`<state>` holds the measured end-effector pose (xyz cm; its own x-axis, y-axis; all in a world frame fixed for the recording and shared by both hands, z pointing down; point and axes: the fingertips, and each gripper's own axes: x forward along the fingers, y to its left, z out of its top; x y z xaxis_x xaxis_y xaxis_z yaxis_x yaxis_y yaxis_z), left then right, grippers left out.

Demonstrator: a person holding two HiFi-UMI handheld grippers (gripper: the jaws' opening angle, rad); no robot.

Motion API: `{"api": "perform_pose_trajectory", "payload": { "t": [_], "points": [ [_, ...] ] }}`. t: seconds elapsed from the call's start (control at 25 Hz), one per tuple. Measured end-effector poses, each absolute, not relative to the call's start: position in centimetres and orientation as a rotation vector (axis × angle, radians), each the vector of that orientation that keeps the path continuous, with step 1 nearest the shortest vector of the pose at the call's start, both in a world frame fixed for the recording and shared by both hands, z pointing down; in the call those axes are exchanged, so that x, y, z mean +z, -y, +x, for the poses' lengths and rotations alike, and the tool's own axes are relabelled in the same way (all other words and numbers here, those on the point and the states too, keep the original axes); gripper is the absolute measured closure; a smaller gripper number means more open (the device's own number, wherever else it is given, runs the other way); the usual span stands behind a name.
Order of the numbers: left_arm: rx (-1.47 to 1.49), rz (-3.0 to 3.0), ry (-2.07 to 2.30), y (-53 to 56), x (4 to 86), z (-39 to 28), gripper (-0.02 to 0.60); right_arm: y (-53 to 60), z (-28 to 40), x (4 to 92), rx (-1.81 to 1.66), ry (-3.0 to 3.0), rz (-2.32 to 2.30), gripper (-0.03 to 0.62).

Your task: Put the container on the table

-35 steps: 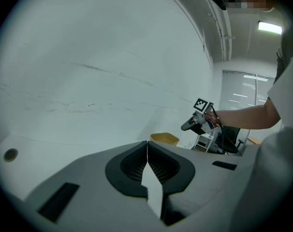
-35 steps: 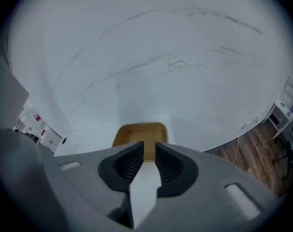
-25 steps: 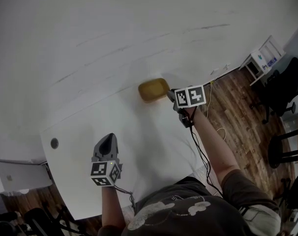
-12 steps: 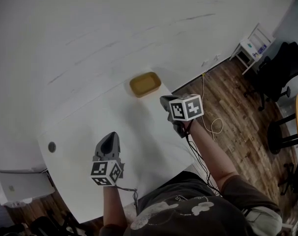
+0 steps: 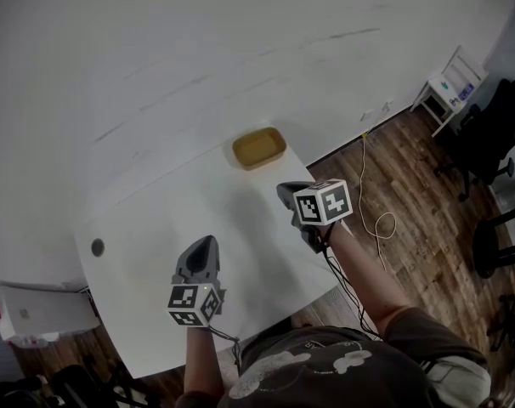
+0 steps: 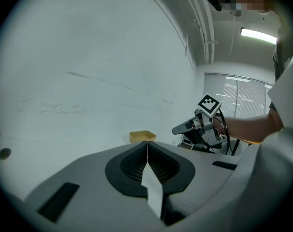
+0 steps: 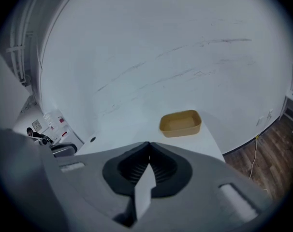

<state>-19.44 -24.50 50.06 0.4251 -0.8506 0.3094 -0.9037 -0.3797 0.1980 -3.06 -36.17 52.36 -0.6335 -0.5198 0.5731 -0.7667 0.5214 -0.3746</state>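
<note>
- My left gripper [image 6: 147, 145] has its jaws pressed together with nothing between them.
- In the head view the left gripper [image 5: 208, 243] sits low and centre, over the white table [image 5: 147, 219].
- My right gripper [image 7: 149, 146] is likewise closed and empty.
- The head view puts the right gripper [image 5: 285, 192] right of centre, near the table's right edge. It is well apart from the left one.
- The left gripper view catches the right gripper [image 6: 179, 128] at centre right, its marker cube [image 6: 209, 105] on top.
- The container [image 5: 259, 148], a shallow yellow tray, rests on the table's far corner. That is upper centre of the head view, close to the wall [image 5: 198, 41].
- Neither gripper touches it. I see the container [image 7: 180, 123] above and right of the jaw tips in the right gripper view.
- In the left gripper view the container [image 6: 142, 137] is small, directly above the jaws.
- A dark round hole [image 5: 97, 247] marks the table at the left.
- Wooden floor [image 5: 410, 185] with a pale cable [image 5: 381, 223] fills the right side of the head view.
</note>
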Motion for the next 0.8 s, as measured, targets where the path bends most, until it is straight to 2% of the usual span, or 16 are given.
{"api": "perform_pose_trajectory", "payload": {
  "t": [0.8],
  "points": [
    [0.178, 2.378, 1.566, 16.1, 45.8, -11.4, 0.574, 25.6, 2.9, 49.0, 0.833, 2.468, 0.974, 0.595]
  ]
}}
